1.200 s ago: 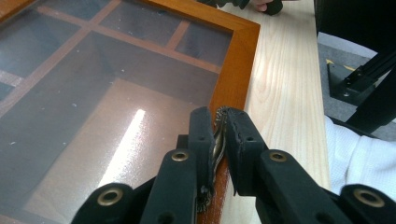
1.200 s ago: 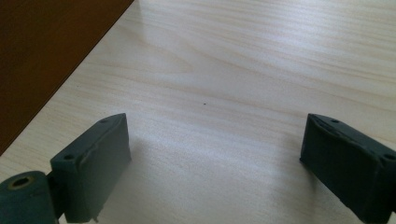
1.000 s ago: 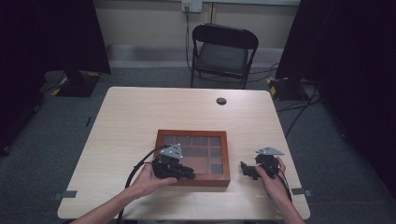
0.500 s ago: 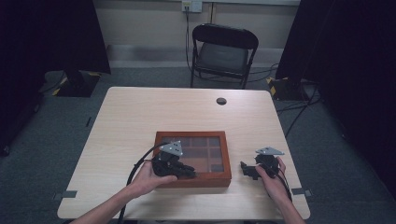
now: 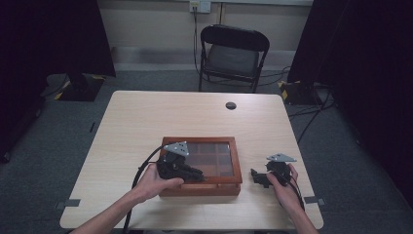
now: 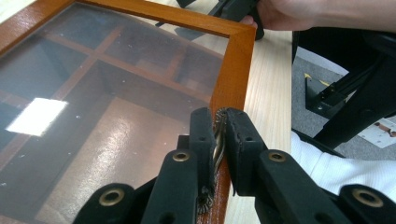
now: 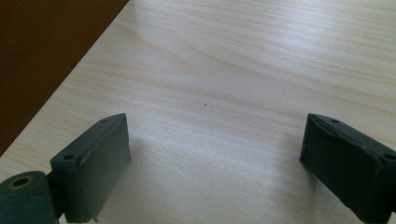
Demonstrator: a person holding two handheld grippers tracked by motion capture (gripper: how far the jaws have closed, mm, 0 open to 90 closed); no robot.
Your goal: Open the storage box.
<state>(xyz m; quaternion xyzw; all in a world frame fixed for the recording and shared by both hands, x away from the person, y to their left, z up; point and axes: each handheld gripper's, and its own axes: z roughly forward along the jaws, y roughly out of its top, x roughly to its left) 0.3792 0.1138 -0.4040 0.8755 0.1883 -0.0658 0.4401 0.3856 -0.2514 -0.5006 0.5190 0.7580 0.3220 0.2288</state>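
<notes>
Where the wooden box (image 5: 200, 165) sits on the near half of the table (image 5: 146, 122), we list the following, each placed against that box.

Box: shallow, reddish-brown frame, glass lid lying flat and shut, dividers visible through the pane in the left gripper view.

Left gripper (image 6: 219, 126): at the box's near edge, toward its left end. We see the two black jaws drawn almost together, pinching the front rail of the lid frame (image 6: 231, 88), with something ridged and metallic squeezed between them at the rail; we cannot tell what it is. The left hand (image 5: 156, 181) holds the tool.

Right gripper (image 5: 254, 175): on the table just beside the box's right side, apart from it, held by the right hand (image 5: 282, 183). In the right gripper view we find the jaws spread wide over bare tabletop.

Folding chair (image 5: 233, 56): beyond the far side of the table from the box.

Small dark round object (image 5: 231, 105): on the table past the box's far edge.
</notes>
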